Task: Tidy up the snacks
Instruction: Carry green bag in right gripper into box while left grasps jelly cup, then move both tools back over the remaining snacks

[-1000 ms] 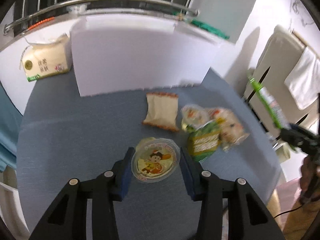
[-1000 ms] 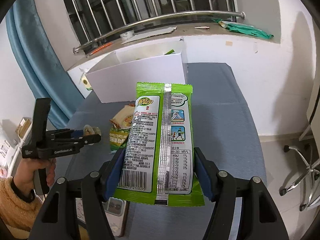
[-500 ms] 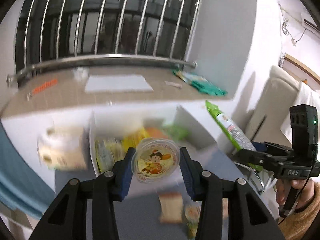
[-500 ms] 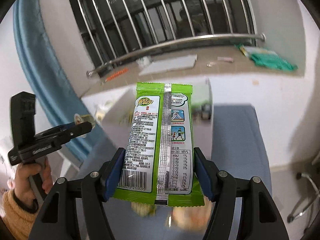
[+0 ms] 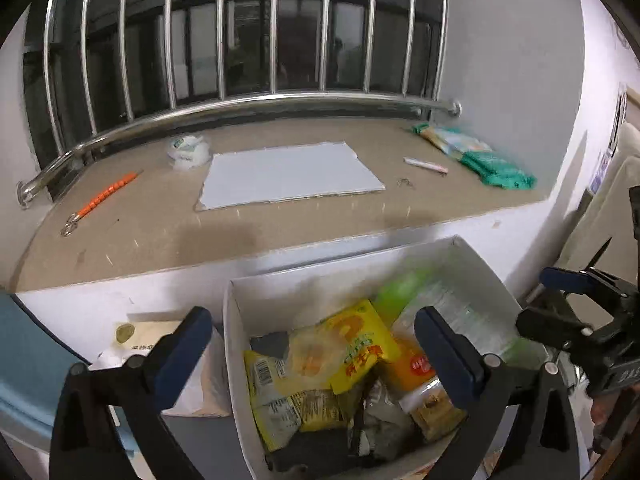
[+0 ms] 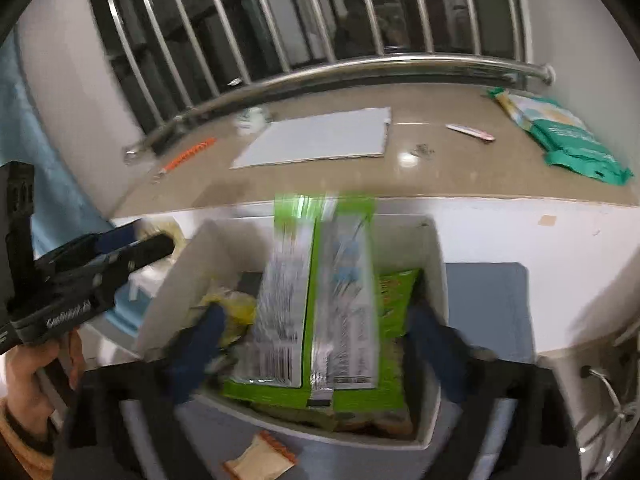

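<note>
Jelly cup gone from just-opened wide left jaws, green packet loose between right's, both above crowded white box.

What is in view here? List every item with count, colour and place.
box: one, white, below the ledge, full of snacks
long packet: one, green, blurred, over the box
yellow packets: several, in the box
tissue pack: one, white, left of the box
flat sheet: one, white, on the ledge
teal bags: a few, ledge's right end
wrapped bread: one, tan, table, before the box
left gripper: open, empty
right gripper: open
</note>
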The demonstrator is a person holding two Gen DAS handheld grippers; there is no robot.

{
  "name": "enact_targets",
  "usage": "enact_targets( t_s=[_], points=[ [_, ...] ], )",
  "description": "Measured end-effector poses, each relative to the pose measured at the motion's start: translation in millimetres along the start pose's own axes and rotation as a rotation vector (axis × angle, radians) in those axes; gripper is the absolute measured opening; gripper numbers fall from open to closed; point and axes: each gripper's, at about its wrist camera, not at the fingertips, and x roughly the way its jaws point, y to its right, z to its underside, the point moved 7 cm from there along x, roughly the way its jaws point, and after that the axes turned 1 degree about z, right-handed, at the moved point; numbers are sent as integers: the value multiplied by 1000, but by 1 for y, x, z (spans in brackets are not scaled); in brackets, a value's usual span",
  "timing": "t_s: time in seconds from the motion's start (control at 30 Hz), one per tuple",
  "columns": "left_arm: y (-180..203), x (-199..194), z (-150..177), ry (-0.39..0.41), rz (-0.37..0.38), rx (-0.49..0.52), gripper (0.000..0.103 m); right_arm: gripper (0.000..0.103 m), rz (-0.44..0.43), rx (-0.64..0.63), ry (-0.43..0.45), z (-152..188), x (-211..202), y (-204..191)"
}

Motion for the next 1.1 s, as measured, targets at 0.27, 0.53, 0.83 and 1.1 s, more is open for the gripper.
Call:
enact_targets(
  t_s=[0.27,0.53,0.83,1.1],
  points=[
    [-5,-20,19,-7,19,-29,103,103,-19,-29,60,3,-30,-8],
    [17,-91,44,73,77,-10,103,103,-86,-74,134,32,-91,-19],
    [56,-146,153,74,162,4,103,103,-155,-128,111,140,-132,-28],
    [66,-142,229,-44,188,-84,103,103,-116,-33,1,225,-122,-8]
  ],
)
